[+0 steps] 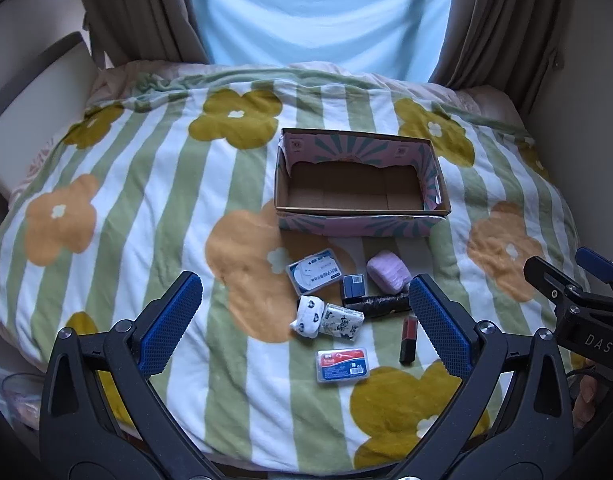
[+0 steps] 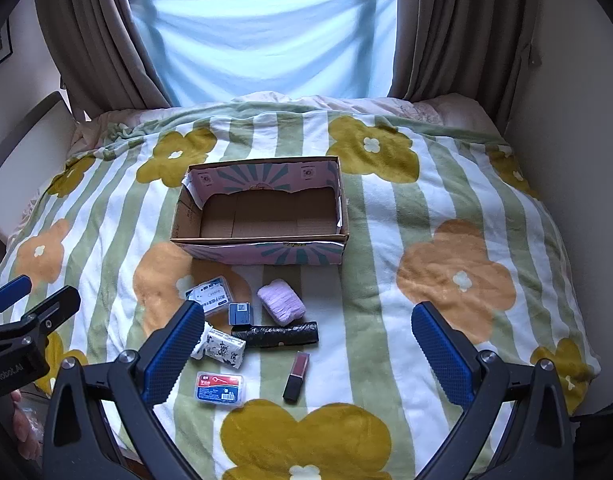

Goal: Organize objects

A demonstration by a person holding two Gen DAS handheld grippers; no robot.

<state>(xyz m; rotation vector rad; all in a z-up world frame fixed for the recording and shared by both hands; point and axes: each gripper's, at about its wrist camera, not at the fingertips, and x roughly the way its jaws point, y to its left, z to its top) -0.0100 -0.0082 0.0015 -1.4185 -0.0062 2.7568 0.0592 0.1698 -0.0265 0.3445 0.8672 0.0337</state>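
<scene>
One empty cardboard box [image 2: 262, 216]; eight small items [image 2: 250, 336], possibly more hidden. Floral blanket [image 2: 446, 220], curtained window [image 2: 262, 40]. Left gripper [image 1: 306, 320] and right gripper [image 2: 306, 352] both released.

Not much you can actually read here. The right gripper [image 1: 586, 320] body, at the edge of your left view, says "DAS". In your right view the left gripper [image 2: 14, 336] body says "GenRobot.AI", partly cut off by the edge. The box [image 2: 262, 254], the two floss cases [image 2: 219, 389] [image 2: 209, 295] and the small blue box [image 2: 240, 313] all carry print or QR-type squares, too small to read.
</scene>
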